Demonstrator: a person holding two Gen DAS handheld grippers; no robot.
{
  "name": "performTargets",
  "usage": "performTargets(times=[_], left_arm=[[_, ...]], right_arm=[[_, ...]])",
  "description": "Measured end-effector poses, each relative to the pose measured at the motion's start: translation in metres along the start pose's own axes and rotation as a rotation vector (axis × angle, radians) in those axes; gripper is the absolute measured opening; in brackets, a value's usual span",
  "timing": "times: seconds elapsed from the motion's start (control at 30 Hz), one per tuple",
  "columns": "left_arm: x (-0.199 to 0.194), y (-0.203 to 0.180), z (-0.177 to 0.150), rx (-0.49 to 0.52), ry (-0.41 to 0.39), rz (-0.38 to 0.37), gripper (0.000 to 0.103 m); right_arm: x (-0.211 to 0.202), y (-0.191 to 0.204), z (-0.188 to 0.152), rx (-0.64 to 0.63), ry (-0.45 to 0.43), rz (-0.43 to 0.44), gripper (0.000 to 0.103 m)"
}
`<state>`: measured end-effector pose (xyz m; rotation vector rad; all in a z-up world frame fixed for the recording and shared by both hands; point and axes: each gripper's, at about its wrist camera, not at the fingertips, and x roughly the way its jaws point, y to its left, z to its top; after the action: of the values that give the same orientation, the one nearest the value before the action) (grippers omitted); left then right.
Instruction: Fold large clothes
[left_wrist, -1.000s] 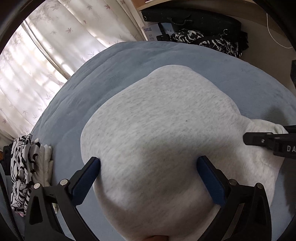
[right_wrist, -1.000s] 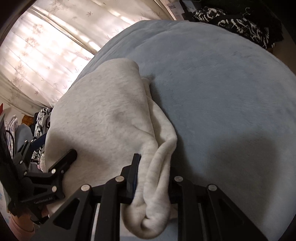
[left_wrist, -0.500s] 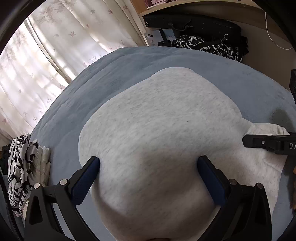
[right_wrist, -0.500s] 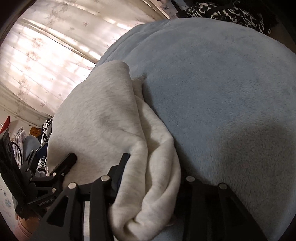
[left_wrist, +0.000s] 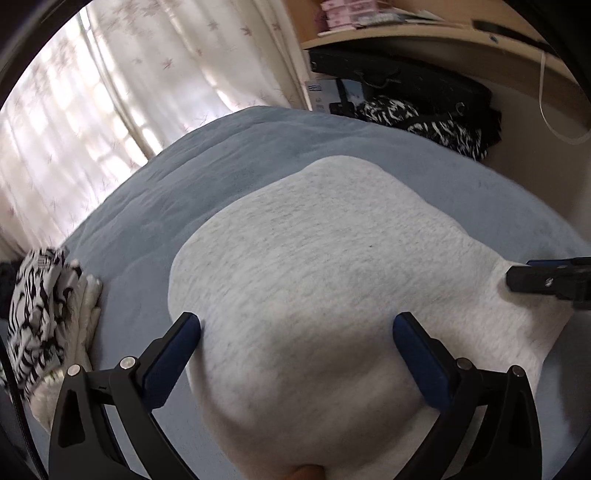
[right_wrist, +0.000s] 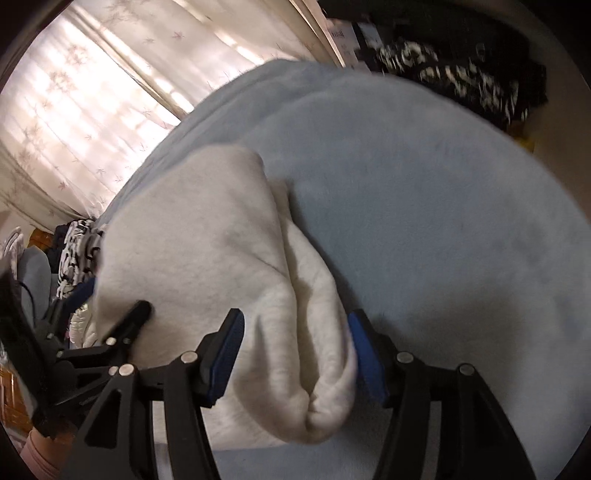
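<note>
A light grey sweatshirt (left_wrist: 325, 266) lies folded on the blue blanket (left_wrist: 192, 177) of a bed. My left gripper (left_wrist: 295, 326) hovers over its near end, jaws wide open, the cloth below them and no pad pressing on it. In the right wrist view my right gripper (right_wrist: 293, 332) has its jaws opening around the thick rolled side edge of the sweatshirt (right_wrist: 207, 236); the roll lies loose between the blue pads (right_wrist: 364, 350). The left gripper (right_wrist: 114, 299) shows at the left there, and the right gripper's fingertip (left_wrist: 546, 282) at the right edge of the left wrist view.
A pile of black-and-white patterned clothes (left_wrist: 37, 314) sits at the bed's left edge. More patterned cloth and a black bag (left_wrist: 424, 110) lie past the far end under a wooden shelf (left_wrist: 406, 33). A sheer curtain (left_wrist: 92, 110) hangs on the left.
My right gripper's jaws have spread apart and let go of the rolled edge, which has slumped wider. Both grippers have lifted slightly away from the sweatshirt.
</note>
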<state>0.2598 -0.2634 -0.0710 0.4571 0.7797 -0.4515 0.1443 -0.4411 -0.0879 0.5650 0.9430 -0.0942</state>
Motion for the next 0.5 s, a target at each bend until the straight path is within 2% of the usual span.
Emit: performTargets(times=[0.2,0.33,0.5], left_arm=[[-0.019,0.021,0.005,-0.081,0.046,-0.01,0.102],[-0.03,0.04,0.008,-0.151,0.043,0.061,0.102],[-0.021,0.064,0.015,-0.262,0.082,0.084,0.102]], right_arm=[[-0.03,0.026,0.027,-0.063,-0.047,0.024,0.059],[-0.023,0.054,0.049,-0.112,-0.057,0.05,0.059],[0.002,0.084,0.072,-0.154,-0.031,0.092,0.059]])
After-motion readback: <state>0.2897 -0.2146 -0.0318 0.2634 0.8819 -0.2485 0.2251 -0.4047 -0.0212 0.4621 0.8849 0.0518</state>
